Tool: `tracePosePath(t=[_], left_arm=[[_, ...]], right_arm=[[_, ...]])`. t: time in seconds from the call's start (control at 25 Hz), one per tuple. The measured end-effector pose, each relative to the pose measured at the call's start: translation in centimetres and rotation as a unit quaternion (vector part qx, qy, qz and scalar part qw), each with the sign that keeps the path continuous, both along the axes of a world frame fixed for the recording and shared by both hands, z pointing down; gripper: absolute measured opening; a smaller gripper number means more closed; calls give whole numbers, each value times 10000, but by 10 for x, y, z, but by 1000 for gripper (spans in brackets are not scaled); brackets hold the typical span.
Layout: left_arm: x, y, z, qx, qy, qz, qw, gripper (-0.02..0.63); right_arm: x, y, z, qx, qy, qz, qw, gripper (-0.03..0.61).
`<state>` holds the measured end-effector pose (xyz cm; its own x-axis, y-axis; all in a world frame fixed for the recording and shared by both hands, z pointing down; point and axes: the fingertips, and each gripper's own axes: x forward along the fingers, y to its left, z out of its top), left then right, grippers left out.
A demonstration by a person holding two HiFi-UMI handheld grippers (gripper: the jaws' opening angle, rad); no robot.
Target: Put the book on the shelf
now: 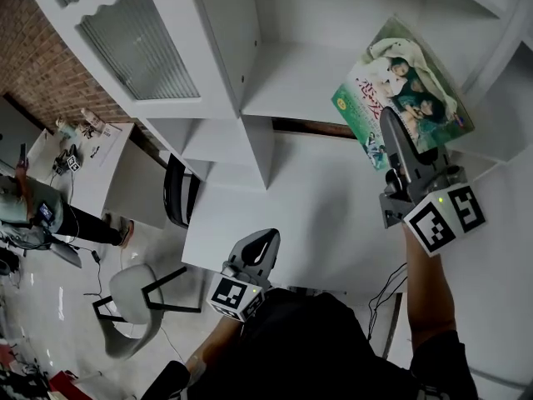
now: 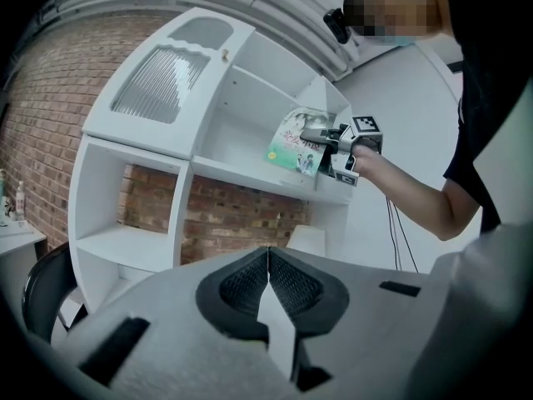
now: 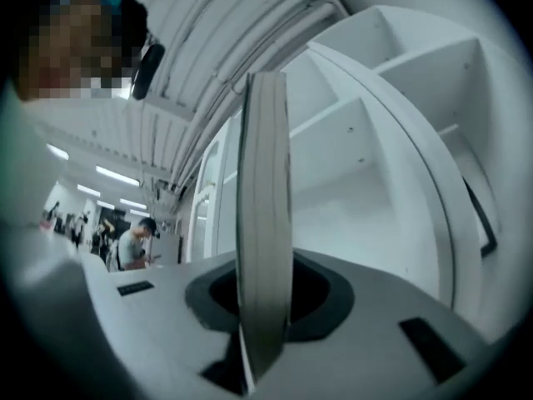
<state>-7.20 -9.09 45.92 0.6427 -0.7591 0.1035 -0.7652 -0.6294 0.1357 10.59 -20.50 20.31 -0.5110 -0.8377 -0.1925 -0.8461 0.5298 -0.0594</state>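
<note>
Bright even daylight, fisheye edges dark, near parts blurred

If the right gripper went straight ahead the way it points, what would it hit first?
Probably the back panel of an open compartment in the white shelf unit. The thin green-covered book clamped in the right gripper sticks out ahead, so it would touch first. Depth is hard to judge.

The book (image 1: 408, 90) hangs before the shelf (image 1: 291, 82) (the left gripper (image 1: 268, 240) lower, to its left).
</note>
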Motion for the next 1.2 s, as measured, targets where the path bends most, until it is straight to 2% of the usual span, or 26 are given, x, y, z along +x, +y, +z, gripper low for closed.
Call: tracePosePath(t=[0.12,0.24,0.32,0.44,0.56,0.72,0.92,1.08,1.2], left_arm=[[4,4,-7,24,38,62,10000,18],[4,7,-8,25,55,89,9999,18],[4,9,-9,24,67,90,9999,18],[1,12,-8,1,102,61,9999,18],[-3,13,-6,-6,134,1,9999,18],[-8,12,-7,-3,175,-57,9998,18],[-8,13,-8,6,186,-90,9998,18],[-8,10,-6,-14,178,-105,9998,18],[-10,8,-4,-21,175,-128,9998,18]], right_arm=[[-5,5,-4,224,847,136,9961,78],[-11,8,-3,493,1622,289,9851,78],[-16,12,-7,837,2185,433,9713,78],[-27,15,-10,1312,3060,624,9409,78],[-27,9,3,1223,3757,857,9146,78],[-26,-6,19,1131,4259,1154,8902,78],[-24,-26,36,1123,4897,1352,8540,78],[-26,-40,49,1092,5186,1389,8366,78],[-28,-48,59,1109,5456,1405,8187,78]])
